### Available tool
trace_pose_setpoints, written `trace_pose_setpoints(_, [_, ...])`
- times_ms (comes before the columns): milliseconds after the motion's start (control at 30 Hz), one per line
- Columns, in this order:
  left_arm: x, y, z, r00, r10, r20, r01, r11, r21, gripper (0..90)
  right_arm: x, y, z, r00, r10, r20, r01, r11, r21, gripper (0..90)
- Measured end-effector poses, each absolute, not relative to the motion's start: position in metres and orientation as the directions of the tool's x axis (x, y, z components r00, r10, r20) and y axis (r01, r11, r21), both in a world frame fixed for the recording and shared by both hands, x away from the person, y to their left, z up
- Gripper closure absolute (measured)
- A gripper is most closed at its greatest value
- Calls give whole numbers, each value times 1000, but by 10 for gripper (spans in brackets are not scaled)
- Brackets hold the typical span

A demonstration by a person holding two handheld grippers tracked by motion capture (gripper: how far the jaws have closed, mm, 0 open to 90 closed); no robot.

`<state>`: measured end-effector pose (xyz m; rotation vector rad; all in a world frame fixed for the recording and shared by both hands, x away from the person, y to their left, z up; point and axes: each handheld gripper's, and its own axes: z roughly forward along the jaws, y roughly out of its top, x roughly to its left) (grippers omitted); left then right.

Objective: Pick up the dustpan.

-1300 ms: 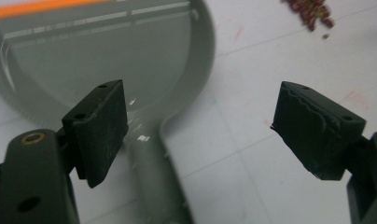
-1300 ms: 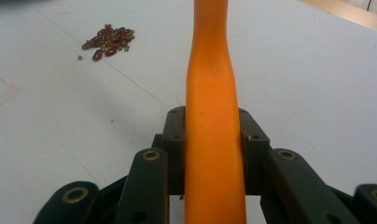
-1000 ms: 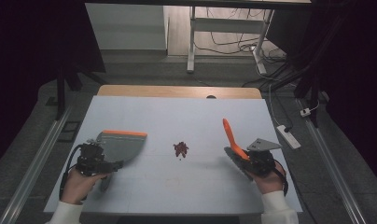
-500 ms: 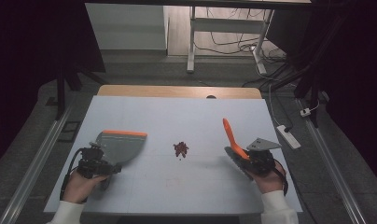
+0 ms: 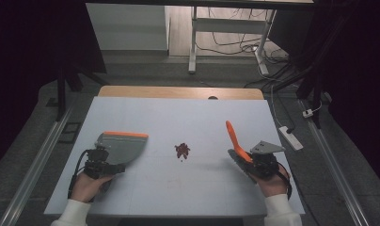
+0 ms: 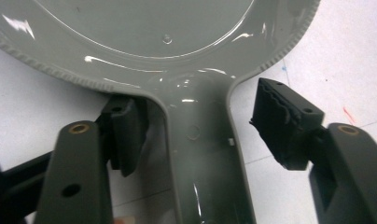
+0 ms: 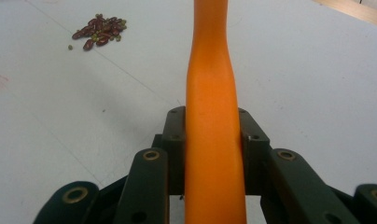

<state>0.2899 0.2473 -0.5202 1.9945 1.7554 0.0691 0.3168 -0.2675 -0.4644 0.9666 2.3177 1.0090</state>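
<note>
In the left gripper view, the left gripper (image 6: 196,140) straddles the grey dustpan (image 6: 177,56) handle; its jaws have just been closing, one pad seemingly touching, the other apart. The right gripper (image 7: 210,135) is clamped on the orange brush handle (image 7: 210,116). Farther off, the high view shows the bean pile (image 5: 182,150) between dustpan and brush on the table (image 5: 178,113).

no readable text, labels, brands, numbers or signs on anything in view
</note>
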Motion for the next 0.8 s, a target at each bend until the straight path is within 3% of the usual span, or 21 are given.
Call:
trace_pose_setpoints(367, [290,255,-519,144,943,-300,927,-23,374,598,318,-266,-466,-667,737,-110,429,501,752,703])
trace_pose_setpoints(800, [287,262,-517,164,943,-291,900,-23,435,620,318,-267,-465,-666,737,-114,422,499,757,703])
